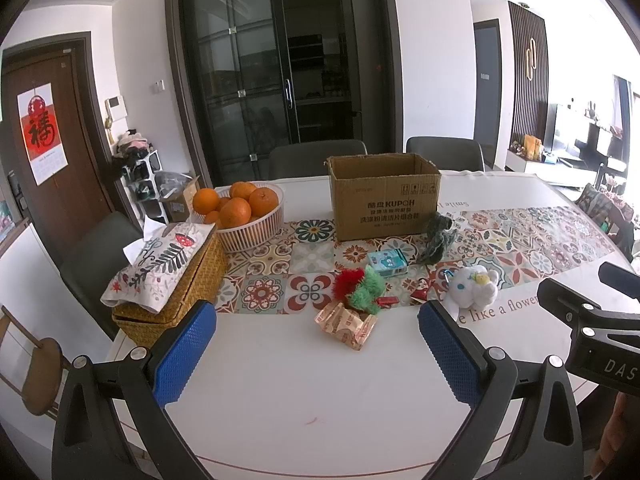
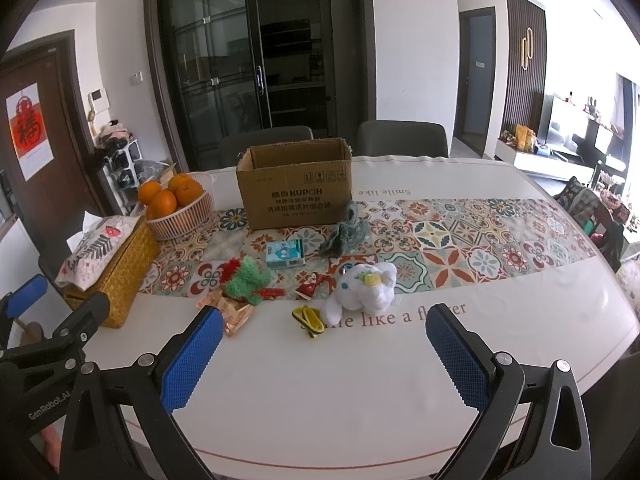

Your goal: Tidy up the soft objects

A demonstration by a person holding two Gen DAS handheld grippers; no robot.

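Both hand-held grippers, left [image 1: 316, 344] and right [image 2: 324, 350], gape wide and empty; first pick likely the white plush [image 2: 366, 290] in front of the cardboard box [image 2: 296, 194].

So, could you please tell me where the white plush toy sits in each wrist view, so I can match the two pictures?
Left wrist view: the white plush toy lies right of centre, just above the claw's right fingertip.
Right wrist view: it lies near centre, beside a yellow strap.
Shared landmark: the cardboard box stands behind it on the table in both.
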